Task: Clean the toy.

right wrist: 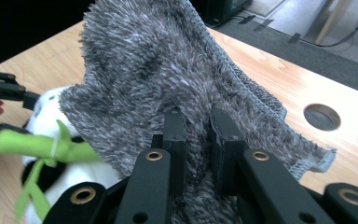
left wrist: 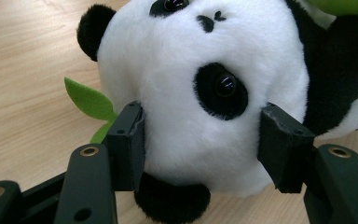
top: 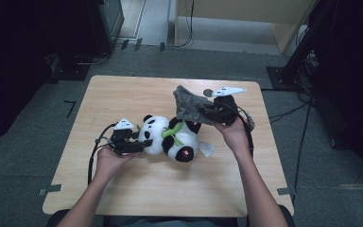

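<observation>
My left gripper [left wrist: 200, 140] clamps the panda's head [left wrist: 200, 93], right gripper [right wrist: 198, 126] pinches the grey cloth [right wrist: 158, 70] lifted above; next, probably drape it over the panda.

Plush panda [left wrist: 200, 93], shaggy grey cloth [right wrist: 158, 60]

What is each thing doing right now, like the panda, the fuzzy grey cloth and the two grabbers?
Panda toy: lying on the table, head between the left gripper's jaws.
Grey cloth: lifted off the table, hanging over the panda toy's far end.
Left gripper: jaws pressing both sides of the panda toy's head.
Right gripper: shut on the grey cloth, pinching a fold.
Table: wooden, bearing the panda toy.
</observation>
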Demonstrator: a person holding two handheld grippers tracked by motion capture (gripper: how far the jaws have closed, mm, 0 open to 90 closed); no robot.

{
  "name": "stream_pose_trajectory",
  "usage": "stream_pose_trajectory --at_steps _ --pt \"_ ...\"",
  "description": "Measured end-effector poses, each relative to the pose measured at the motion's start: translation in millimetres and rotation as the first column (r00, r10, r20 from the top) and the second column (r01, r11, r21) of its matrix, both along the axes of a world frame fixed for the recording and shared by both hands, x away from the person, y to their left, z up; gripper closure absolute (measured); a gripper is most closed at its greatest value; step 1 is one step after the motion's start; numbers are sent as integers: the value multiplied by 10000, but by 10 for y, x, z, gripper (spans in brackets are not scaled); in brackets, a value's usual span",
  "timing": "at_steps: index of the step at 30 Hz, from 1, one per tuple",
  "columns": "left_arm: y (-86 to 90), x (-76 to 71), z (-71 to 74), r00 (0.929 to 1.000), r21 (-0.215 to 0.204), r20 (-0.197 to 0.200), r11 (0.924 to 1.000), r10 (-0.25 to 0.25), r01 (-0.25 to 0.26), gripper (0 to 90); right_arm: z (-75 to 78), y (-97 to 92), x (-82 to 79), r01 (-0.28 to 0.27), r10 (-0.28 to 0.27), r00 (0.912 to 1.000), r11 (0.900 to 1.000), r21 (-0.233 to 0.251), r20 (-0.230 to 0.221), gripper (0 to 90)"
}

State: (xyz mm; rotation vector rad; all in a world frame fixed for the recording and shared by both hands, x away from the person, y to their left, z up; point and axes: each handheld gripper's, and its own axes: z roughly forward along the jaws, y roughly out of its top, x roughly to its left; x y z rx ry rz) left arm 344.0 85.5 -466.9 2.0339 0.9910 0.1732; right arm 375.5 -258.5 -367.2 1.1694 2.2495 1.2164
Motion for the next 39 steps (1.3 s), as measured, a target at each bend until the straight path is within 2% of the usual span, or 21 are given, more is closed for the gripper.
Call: stream_pose_trajectory --at_steps 5,7,11,15,20,21,23,27,30,33,39 --pt "-15 -69 -8 9995 -171 -61 9993 322 -323 394 65 163 3 -359 359 9993 9994 7 44 795" --pt "-14 -94 -17 9993 -258 -24 9990 371 -371 379 74 289 14 -605 606 9981 9981 -102 53 794" --pt "9 -139 -57 9993 -530 143 9980 347 -339 357 43 438 62 -924 924 9957 9956 -168 -25 793" --pt "25 -152 -72 9993 -606 271 9979 266 -249 347 19 545 92 -1141 1139 9933 9934 -117 -190 793" --pt "20 -180 -70 9990 -612 346 9978 277 -256 347 -29 750 109 -1660 1654 9858 9859 -190 -304 792" --pt "20 -184 -70 9990 -616 354 9978 276 -254 350 -65 830 122 -1873 1865 9820 9820 -260 -309 790" --pt "21 -191 -69 9988 -594 417 9980 239 -214 353 -85 870 124 -1960 1949 9801 9802 -276 -366 789" --pt "20 -204 -67 9987 -556 445 9982 228 -203 353 -198 1040 160 -2340 2313 9711 9712 -443 -583 786" --pt "20 -213 -72 9984 -511 515 9985 214 -188 350 -258 1108 181 -2440 2402 9679 9686 -470 -740 784" --pt "21 -210 -87 9982 -575 527 9980 278 -248 329 -363 1190 198 -2464 2377 9663 9652 -883 -985 778" --pt "19 -188 -90 9982 -758 488 9966 348 -310 329 -439 1137 218 -2440 2365 9672 9664 -807 -924 770"
